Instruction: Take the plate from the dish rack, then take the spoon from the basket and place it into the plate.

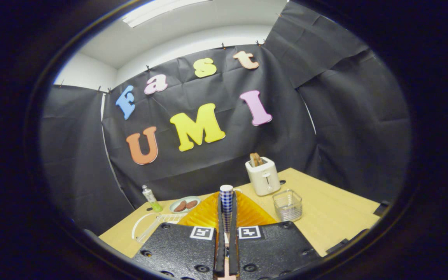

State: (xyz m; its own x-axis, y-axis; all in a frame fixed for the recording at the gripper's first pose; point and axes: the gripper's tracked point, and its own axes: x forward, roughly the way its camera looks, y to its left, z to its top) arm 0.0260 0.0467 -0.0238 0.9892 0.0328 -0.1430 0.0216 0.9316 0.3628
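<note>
My claw [226, 217] is narrowed hard onto the blue-and-white checkered spoon handle [226, 198], both fingers pressing it, handle standing upright between them over the orange ribbed plate [208, 212] just ahead at 12 o'clock. The clear basket [287, 205] sits at 2 o'clock on the wooden table [333, 217], white toaster [263, 175] beyond it at 1. At 10–11 o'clock: white dish rack [150, 227], small plate of brown patties [184, 204], green-bottomed bottle [151, 198].
</note>
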